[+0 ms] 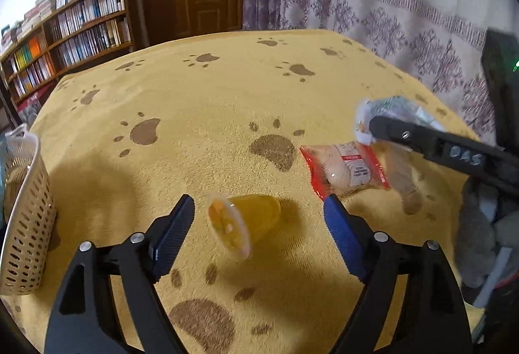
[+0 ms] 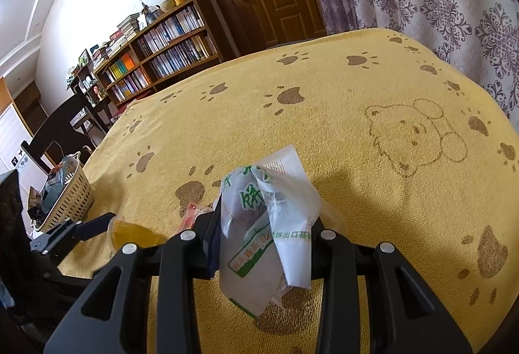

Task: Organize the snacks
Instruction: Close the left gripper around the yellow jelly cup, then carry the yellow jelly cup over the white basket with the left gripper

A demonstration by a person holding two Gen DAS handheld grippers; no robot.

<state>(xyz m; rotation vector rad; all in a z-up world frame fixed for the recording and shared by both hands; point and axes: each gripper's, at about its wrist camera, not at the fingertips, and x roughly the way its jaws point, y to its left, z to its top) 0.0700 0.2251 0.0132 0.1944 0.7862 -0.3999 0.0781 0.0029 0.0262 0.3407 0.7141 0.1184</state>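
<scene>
**Right gripper holds a packet, left gapes over the cup**

The left gripper (image 1: pixel 256 218) stands wide open and holds nothing; a yellow jelly cup (image 1: pixel 245 221) lies on its side between its fingers, on the paw-print towel (image 1: pixel 194 101). Just beyond lies a red packet (image 1: pixel 343 167). The right gripper (image 2: pixel 266 237) is clamped on a white-and-green packet (image 2: pixel 266 224) — only the right view shows its print and the bear drawn on the towel. The basket (image 1: pixel 26 218) stands at the left edge; only the right view shows packets inside it.

Basket (image 1: pixel 26 208) cut off at left edge, its contents (image 2: pixel 53 185) indistinct, jelly cup (image 1: pixel 240 221) motion-blurred
</scene>
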